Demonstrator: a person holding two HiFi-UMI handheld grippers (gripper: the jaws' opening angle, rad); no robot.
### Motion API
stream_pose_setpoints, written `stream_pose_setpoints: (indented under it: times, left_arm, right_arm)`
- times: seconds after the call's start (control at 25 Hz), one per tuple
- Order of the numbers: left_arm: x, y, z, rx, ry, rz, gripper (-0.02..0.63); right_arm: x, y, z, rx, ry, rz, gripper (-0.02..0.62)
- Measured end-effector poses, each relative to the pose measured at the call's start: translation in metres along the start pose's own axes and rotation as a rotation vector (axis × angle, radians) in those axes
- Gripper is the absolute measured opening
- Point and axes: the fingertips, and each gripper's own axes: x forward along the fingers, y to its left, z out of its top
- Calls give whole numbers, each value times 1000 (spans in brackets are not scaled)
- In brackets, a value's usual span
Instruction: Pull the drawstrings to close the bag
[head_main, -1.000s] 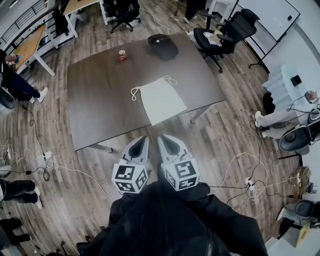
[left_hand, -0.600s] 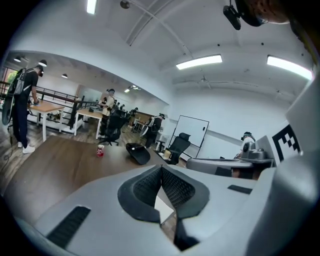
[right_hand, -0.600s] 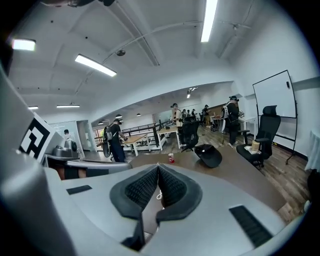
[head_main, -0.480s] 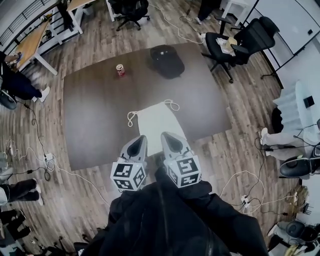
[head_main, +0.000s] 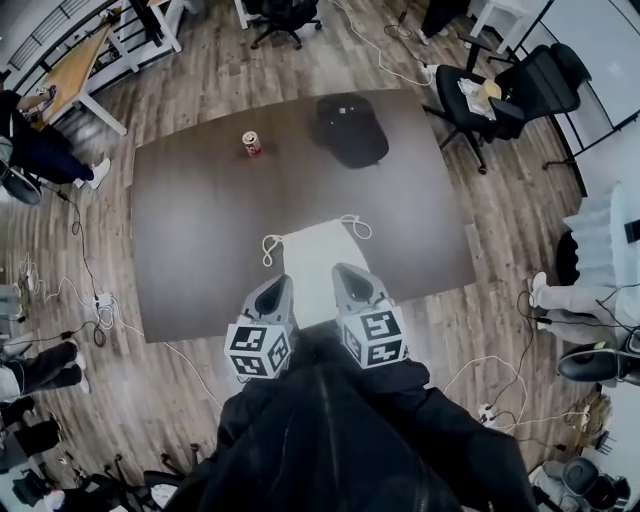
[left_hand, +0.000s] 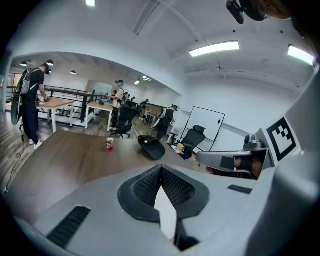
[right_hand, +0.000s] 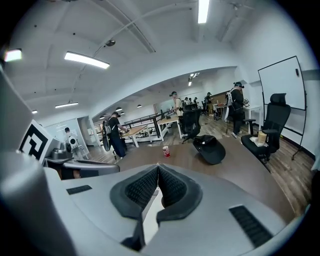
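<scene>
A flat white drawstring bag (head_main: 318, 262) lies on the dark table (head_main: 200, 230) near its front edge. Its mouth faces away from me. One cord loop (head_main: 269, 245) lies at its left corner and another (head_main: 353, 224) at its right corner. My left gripper (head_main: 281, 284) hovers shut over the bag's near left part with nothing in it. My right gripper (head_main: 346, 272) hovers shut over the near right part, also with nothing in it. In the left gripper view the left gripper (left_hand: 161, 168) has its pads pressed together, with white cloth (left_hand: 165, 216) showing below. The right gripper view shows the right gripper (right_hand: 158, 168) the same way.
A red can (head_main: 252, 143) and a black bag (head_main: 352, 128) sit at the table's far side. Office chairs (head_main: 520, 85) stand to the right, cables (head_main: 95, 310) lie on the floor to the left, and people stand at the left edge.
I have stepped up to the table. The bag and table now lie closer, and both shut grippers have come from short of the table's edge to over the bag's near end.
</scene>
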Motion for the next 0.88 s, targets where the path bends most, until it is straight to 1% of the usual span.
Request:
stream_pose_setpoints:
  times: [0.12,0.24,0.4,0.56,0.76,0.88]
  left_arm:
    - [5,22,-5,2,23,14,31]
    - [15,43,-10,27,53,13,31]
    - [31,74,-19,52,104,13,31]
    - [55,103,-32,73,164,17,31]
    - [98,136,-61,161,275,-7,31]
    - [118,153,-76,209,325,-22,31]
  right_arm:
    - [15,0,-5,-8,31,-2,23]
    - [30,-6,-11,-14,67,-13,23]
    - [48,-23,-23,-22,124,-44,23]
    - [69,-47,-44,-36,200,-71,23]
    - [109,-85,-74,-83,295,-88,23]
    - [129,-106,-91,-124,354,-80,23]
